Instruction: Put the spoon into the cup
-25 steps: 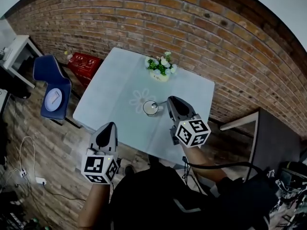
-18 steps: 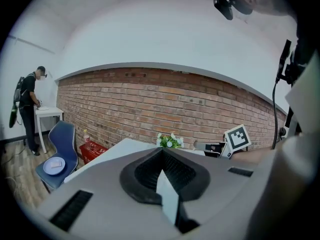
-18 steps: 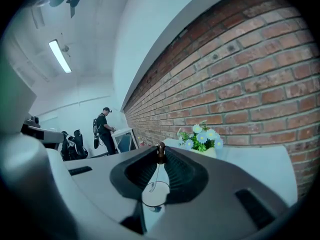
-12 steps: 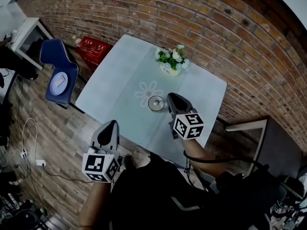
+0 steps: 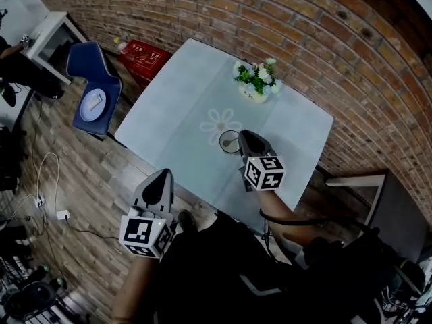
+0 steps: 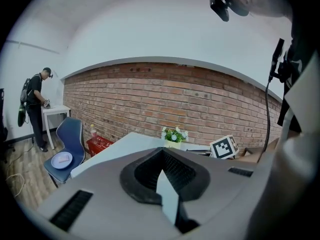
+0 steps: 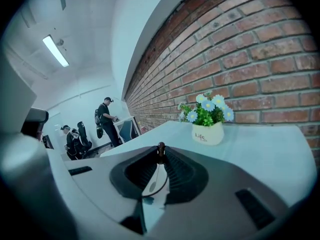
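Counting the task's things gives one spoon (image 7: 160,149) and one cup (image 5: 229,142). Two tools are in view. The right tool (image 5: 243,136) is closed narrowly on the spoon: the right gripper view shows the thin handle pinched between the jaws, with its dark knobbed end poking out past their tips. In the head view this tool's tip lies at the cup's right rim, though whether the spoon reaches inside the cup cannot be told from there. The left tool (image 5: 162,175) has its jaws together with nothing between them. It hangs off the near edge of the tabletop (image 5: 175,106), over the wooden floor (image 5: 81,174), well apart from the cup.

Besides the cup, the tabletop carries one flower pot (image 5: 255,85) near its far edge, close to the brick wall (image 5: 304,32). One flower-shaped mark (image 5: 221,122) lies just beside the cup on its far-left side. The cup stands inward from every edge, nearer the near-right side. Bare surface runs from the flower mark to the left edge and corner.

Off the left edge stand one blue chair (image 5: 91,73) bearing one plate (image 5: 92,104) and one red crate (image 5: 145,56) against the wall, with open floor between them and the left tool. One person (image 6: 35,109) stands at a white desk (image 6: 55,109) farther off.
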Demonstrator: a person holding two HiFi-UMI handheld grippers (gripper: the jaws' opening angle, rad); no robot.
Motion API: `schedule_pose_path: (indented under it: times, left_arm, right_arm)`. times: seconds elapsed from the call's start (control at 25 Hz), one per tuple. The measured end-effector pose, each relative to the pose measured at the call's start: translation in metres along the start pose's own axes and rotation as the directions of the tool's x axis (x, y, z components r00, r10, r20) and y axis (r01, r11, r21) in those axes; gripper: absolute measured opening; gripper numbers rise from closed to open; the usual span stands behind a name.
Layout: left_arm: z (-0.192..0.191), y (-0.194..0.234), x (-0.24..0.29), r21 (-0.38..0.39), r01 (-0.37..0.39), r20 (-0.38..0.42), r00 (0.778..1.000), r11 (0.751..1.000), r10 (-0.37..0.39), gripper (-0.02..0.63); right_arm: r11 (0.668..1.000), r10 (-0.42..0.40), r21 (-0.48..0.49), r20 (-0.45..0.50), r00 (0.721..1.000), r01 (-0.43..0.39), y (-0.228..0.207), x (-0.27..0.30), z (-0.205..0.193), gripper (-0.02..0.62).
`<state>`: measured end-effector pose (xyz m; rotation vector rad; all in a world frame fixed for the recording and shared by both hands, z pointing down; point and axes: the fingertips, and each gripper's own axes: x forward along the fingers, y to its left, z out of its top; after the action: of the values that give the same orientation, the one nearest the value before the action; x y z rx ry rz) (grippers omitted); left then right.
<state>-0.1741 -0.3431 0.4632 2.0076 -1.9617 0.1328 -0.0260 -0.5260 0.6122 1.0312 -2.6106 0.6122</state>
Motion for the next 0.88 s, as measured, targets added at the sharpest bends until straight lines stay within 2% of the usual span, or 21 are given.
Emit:
schedule_pose_path:
  times: [0.24, 0.88]
  left_arm:
    - [0.004, 0.003, -0.006, 0.021, 0.001, 0.011, 1.000, 1.000, -0.001, 0.008]
    - [-0.002, 0.020, -0.017, 0.003, -0.021, 0.008, 1.000, 1.000, 0.021, 0.008]
  right_arm:
    - [1.000, -0.008, 0.024, -0.021, 1.000, 0.009, -0.002, 0.007, -0.012, 0.055]
    - [0.998, -0.065, -0.014, -0.032, 0.997, 0.065, -0.010, 0.009, -0.020, 0.057]
